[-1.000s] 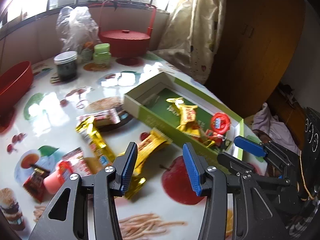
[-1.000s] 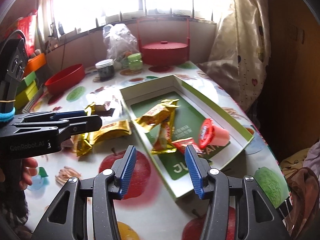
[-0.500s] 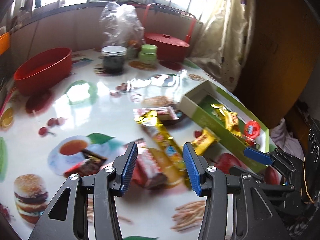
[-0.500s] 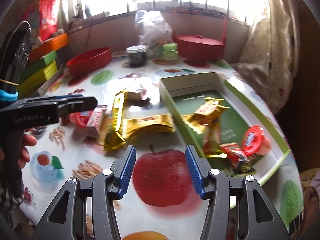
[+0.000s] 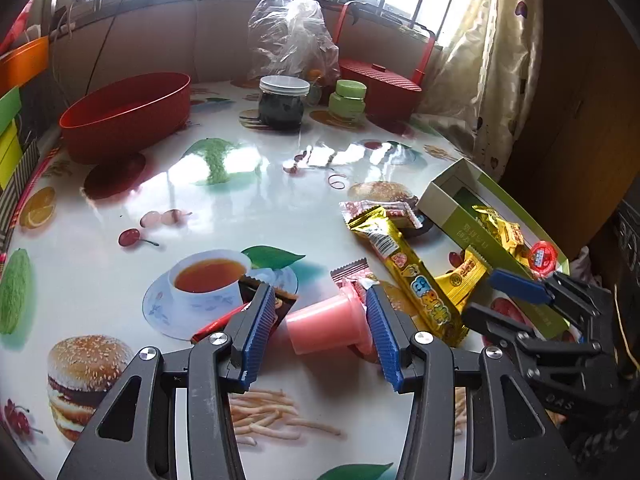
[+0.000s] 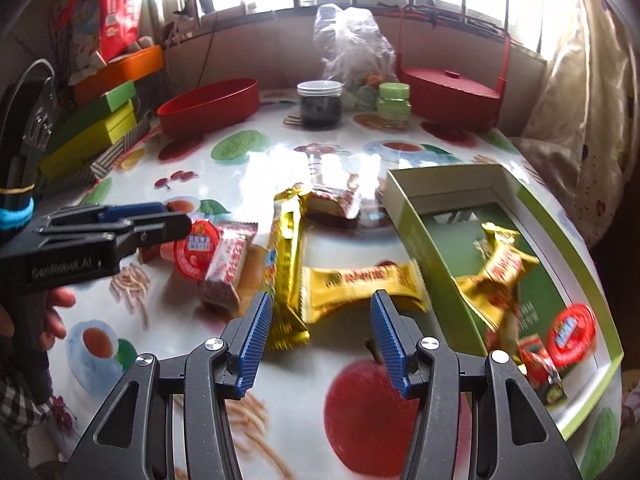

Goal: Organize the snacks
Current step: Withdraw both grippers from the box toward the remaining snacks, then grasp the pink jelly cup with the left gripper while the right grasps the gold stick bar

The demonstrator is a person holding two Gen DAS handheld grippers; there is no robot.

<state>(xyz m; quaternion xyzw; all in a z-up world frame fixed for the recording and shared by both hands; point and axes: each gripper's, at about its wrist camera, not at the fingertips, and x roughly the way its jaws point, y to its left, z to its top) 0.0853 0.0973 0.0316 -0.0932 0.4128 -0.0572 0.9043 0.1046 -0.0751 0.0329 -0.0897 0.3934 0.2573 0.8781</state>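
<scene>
A pink jelly cup [image 5: 328, 326] lies on its side on the table between the pads of my left gripper [image 5: 322, 334], which is open and does not squeeze it. In the right wrist view the same cup shows its red lid [image 6: 196, 254] just past the left gripper [image 6: 176, 220]. My right gripper [image 6: 320, 340] is open and holds nothing, just short of a gold wrapped snack [image 6: 360, 280] and a long gold bar [image 6: 286, 264]. The green box [image 6: 400, 200] at the right holds gold snacks [image 6: 504, 272], a red-lidded cup [image 6: 572, 332] and a red packet [image 6: 540, 364].
A red-and-white wrapped snack [image 6: 228, 264] and another wrapped one [image 6: 336, 200] lie among the loose snacks. At the back stand a red bowl [image 5: 128, 116], a dark jar [image 5: 284, 104], a green jar [image 5: 348, 98], a red basket [image 5: 380, 84] and a plastic bag [image 5: 292, 36]. Stacked boxes [image 6: 96, 128] line the left.
Both grippers have swung left, away from the green box and over the loose snacks. The pink cup now lies between the left jaws. Neither opening has visibly changed.
</scene>
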